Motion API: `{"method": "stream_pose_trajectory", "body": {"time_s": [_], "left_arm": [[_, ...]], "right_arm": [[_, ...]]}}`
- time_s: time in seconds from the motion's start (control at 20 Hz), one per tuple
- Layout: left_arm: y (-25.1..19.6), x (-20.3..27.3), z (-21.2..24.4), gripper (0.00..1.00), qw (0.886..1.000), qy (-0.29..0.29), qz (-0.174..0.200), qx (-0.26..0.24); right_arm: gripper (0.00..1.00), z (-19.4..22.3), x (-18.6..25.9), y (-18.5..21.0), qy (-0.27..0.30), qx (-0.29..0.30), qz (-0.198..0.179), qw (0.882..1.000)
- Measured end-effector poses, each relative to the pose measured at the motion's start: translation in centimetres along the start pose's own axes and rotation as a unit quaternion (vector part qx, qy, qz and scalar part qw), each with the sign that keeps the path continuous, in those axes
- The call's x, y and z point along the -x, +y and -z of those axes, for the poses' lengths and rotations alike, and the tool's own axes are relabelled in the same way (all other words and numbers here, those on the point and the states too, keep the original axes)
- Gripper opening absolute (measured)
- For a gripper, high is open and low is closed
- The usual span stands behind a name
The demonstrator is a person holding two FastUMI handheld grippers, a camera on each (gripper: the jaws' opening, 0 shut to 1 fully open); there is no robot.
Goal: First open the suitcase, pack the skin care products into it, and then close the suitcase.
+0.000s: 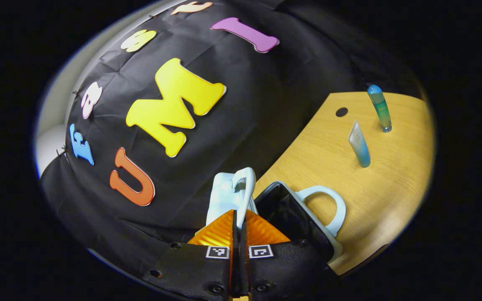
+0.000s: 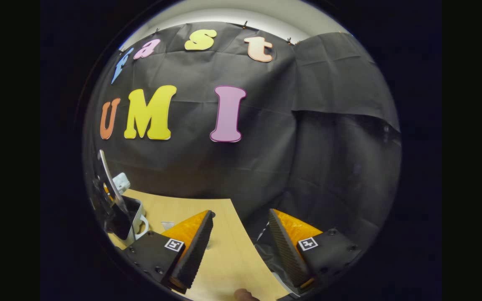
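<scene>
At the table's (image 1: 391,200) near edge, left gripper (image 1: 239,217) fingers are pressed together on the raised lid (image 1: 232,194) of the open suitcase (image 1: 295,213). Tube (image 1: 359,144) and bottle (image 1: 380,108) stand upright beyond. Right gripper (image 2: 241,221) hangs spread wide, touching nothing.

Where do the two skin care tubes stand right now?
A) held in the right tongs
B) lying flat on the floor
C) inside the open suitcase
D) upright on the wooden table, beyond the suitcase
D: in the left gripper view the tall blue-green bottle and the pale blue squeeze tube both stand upright on the light wooden table, apart from the open pale blue suitcase.
</scene>
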State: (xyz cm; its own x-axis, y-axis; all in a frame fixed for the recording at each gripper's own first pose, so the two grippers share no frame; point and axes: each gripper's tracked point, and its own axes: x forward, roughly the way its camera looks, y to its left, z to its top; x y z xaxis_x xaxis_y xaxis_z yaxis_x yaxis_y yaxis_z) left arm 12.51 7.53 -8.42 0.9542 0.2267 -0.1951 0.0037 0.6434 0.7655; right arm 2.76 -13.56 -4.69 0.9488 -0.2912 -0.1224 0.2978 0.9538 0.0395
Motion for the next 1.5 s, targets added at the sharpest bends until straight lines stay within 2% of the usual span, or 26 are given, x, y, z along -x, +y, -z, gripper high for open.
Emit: {"method": "stream_pose_trajectory", "body": {"time_s": [0.2, 0.4, 0.55, 0.75, 1.1, 1.35, 1.5], "left_arm": [[5.1, 1.7, 1.6, 0.03, 0.997, -0.015, 0.004, 0.072], [9.3, 2.9, 5.0, 0.02, 0.989, -0.023, 0.007, 0.143], [12.8, 2.7, 8.1, 0.02, 0.986, -0.026, 0.001, 0.162], [16.1, 1.3, 11.9, 0.02, 0.985, -0.03, -0.014, 0.167], [19.8, -2.8, 18.4, 0.03, 0.983, -0.043, -0.026, 0.177], [20.1, -5.4, 26.5, 0.03, 0.981, 0.022, -0.026, 0.188], [18.9, -6.7, 31.4, 0.03, 0.974, 0.061, -0.013, 0.22]], "right_arm": [[0.8, -2.1, 1.5, 4.7, -0.024, 0.003, -0.003, 1.0], [0.81, -3.0, 3.2, 10.4, -0.036, 0.006, -0.019, 0.999], [0.8, -3.3, 4.0, 14.3, -0.04, 0.013, -0.032, 0.999], [0.8, -2.7, 4.3, 17.9, -0.013, -0.011, -0.04, 0.999], [0.8, -2.3, 4.2, 19.9, 0.006, 0.014, -0.032, 0.999], [0.8, -1.7, 4.5, 21.0, 0.021, 0.021, -0.037, 0.999], [0.81, -1.2, 4.8, 21.7, 0.033, 0.018, -0.042, 0.998]]}}
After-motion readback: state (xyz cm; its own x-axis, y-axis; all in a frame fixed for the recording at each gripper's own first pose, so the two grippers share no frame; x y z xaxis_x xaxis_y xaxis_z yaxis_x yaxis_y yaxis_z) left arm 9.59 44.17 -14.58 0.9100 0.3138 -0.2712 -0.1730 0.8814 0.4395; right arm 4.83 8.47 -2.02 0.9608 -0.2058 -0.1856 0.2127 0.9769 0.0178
